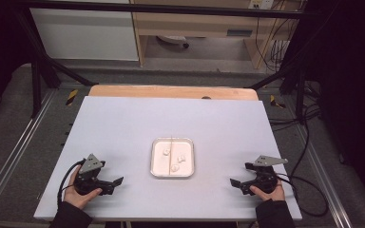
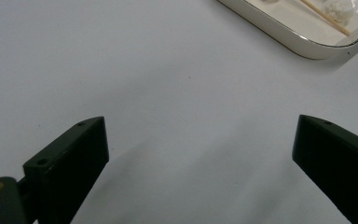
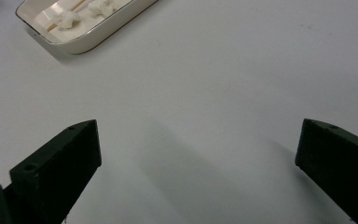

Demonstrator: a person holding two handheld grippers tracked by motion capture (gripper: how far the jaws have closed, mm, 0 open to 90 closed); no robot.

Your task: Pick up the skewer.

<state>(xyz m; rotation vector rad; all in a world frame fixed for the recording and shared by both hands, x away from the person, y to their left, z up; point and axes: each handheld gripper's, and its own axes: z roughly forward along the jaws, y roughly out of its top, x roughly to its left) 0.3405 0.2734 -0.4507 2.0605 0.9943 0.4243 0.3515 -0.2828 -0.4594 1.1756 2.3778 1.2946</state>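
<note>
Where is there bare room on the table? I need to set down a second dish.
The white table top is bare between the shallow white rectangular tray and its far wooden edge, and on either side of the tray toward the left gripper and right gripper, both open. The tray itself is crowded: small white lumps and a thin wooden stick.

tray (image 1: 172, 175): cream, rim maybe gilt | lumps (image 1: 181, 157): white | table (image 1: 123, 128): pale grey
</note>
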